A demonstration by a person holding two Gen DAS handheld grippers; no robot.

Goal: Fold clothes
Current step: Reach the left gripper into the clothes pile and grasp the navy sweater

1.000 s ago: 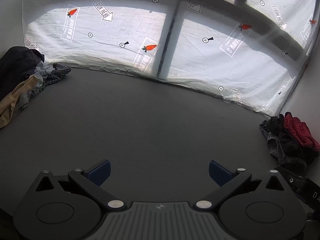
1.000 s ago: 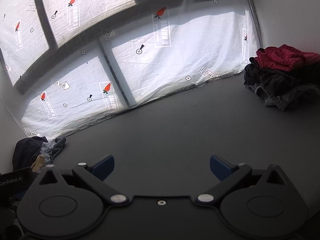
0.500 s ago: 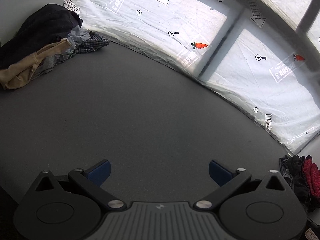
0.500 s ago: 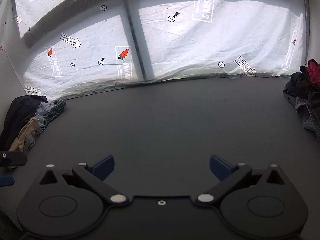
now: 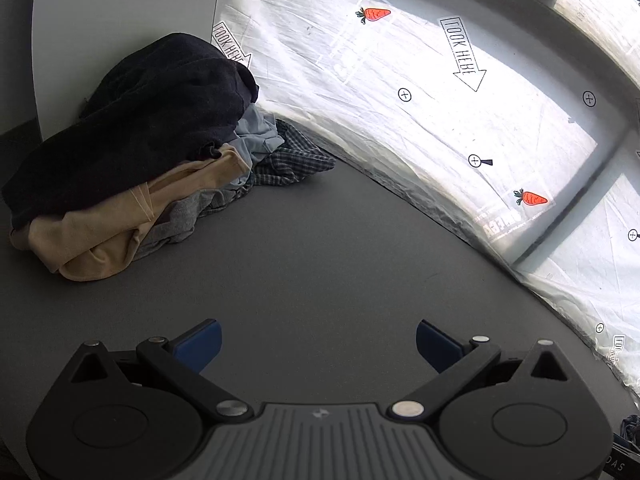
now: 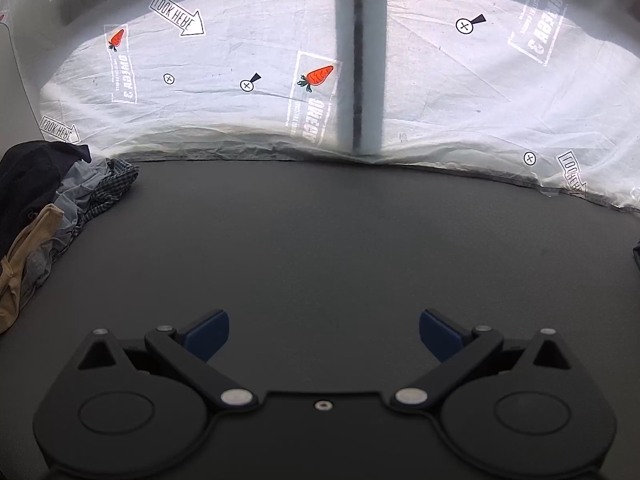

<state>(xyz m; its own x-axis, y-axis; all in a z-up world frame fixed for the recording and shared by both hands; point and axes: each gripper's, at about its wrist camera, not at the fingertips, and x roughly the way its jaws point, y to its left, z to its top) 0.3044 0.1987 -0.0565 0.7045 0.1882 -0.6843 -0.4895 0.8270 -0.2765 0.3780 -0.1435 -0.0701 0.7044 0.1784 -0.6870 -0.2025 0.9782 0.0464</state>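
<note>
A pile of unfolded clothes [image 5: 132, 160] lies in the far left corner of the dark grey table [image 5: 320, 272]: a black garment on top, tan, light blue, grey and checked pieces under it. The pile also shows at the left edge of the right wrist view [image 6: 44, 208]. My left gripper [image 5: 318, 346] is open and empty, above the table, to the right of and nearer than the pile. My right gripper [image 6: 324, 334] is open and empty over the table's middle [image 6: 340, 248], well to the right of the pile.
A white plastic sheet [image 5: 420, 92] with carrot and arrow prints hangs along the table's far edge, also in the right wrist view [image 6: 240, 100]. A grey wall panel [image 5: 120, 20] stands behind the pile. A dark scrap of cloth [image 6: 637, 254] shows at the right edge.
Both grippers have swung to the left. The left-hand pile is now large and close in the left wrist view; the red and dark pile on the right has nearly left both views.
</note>
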